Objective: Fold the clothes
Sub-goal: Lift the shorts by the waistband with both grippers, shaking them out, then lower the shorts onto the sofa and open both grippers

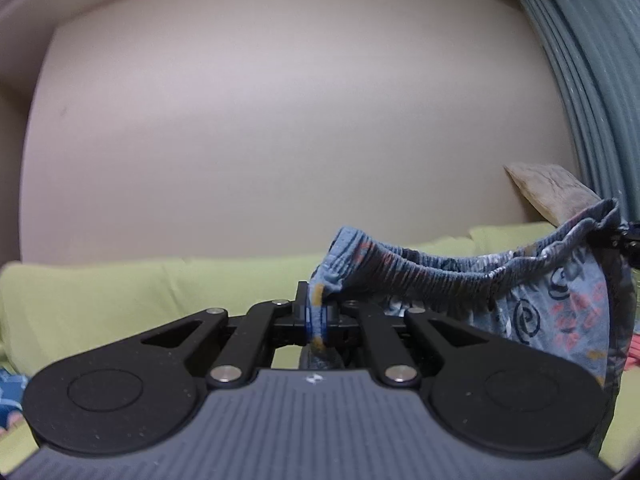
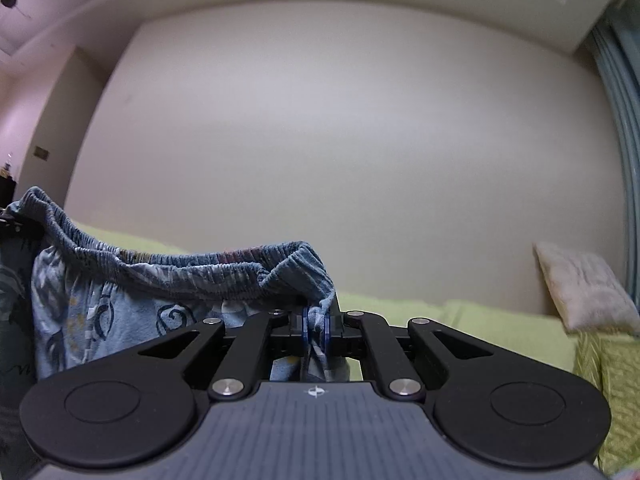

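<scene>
Blue patterned shorts (image 1: pixel 540 304) with a gathered elastic waistband hang in the air above a green bed. My left gripper (image 1: pixel 316 316) is shut on one end of the waistband, which runs off to the right toward the other gripper at the frame edge. In the right wrist view the same shorts (image 2: pixel 132 312) hang to the left, and my right gripper (image 2: pixel 316 326) is shut on the other end of the waistband. The band sags slightly between the two grippers. The lower part of the shorts is hidden behind the gripper bodies.
A green bedsheet (image 1: pixel 120 300) lies below, against a plain beige wall (image 1: pixel 280 140). A pale pillow (image 2: pixel 588 288) leans at the right, also seen as the pillow (image 1: pixel 548 192). A blue-grey curtain (image 1: pixel 592 80) hangs at the far right. Another patterned cloth (image 1: pixel 10 396) lies at the lower left.
</scene>
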`<state>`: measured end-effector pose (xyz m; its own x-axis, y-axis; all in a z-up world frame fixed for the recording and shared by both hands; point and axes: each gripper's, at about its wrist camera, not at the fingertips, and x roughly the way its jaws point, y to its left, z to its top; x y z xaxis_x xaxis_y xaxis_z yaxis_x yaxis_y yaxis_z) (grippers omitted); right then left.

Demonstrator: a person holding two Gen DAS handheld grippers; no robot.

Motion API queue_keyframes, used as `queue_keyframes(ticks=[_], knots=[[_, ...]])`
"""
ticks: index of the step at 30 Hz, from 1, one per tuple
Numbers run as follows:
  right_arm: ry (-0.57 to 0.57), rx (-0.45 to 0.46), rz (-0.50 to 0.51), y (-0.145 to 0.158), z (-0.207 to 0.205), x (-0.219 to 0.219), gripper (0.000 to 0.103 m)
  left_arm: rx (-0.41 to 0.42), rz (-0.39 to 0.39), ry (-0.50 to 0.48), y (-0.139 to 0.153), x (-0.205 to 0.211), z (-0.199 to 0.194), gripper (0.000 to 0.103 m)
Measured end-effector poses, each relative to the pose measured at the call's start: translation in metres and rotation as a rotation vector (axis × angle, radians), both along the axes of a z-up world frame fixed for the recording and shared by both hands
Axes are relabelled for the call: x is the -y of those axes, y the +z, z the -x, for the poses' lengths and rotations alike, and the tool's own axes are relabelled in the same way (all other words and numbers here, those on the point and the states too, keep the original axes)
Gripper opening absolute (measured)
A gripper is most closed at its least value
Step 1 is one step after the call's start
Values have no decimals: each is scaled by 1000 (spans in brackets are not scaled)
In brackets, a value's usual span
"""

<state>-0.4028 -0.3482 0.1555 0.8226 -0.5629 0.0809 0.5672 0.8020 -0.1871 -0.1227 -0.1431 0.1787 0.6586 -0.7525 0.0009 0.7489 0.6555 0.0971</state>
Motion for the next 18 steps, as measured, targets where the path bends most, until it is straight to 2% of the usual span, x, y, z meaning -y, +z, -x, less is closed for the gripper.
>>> queue_keyframes(ticks=[2,6,9,14,18], knots=[[-16,-47,-40,-16,-4,23,7,-23,-54,-1,-16,26,-10,8],[-34,-169,-177,-61,-42,87,7,-170,-202,-19,-66,101,-61,8],[-55,-302,-291,-117,-94,150,7,-272,-343,-14,-124,170,-118,8],[-92,-496,-484,-220,-176,246,5,-443,-582,5,-238,278,-202,5],[-120,-599,-569,-285,-217,304,4,-507,-675,1,-294,330,-246,5]])
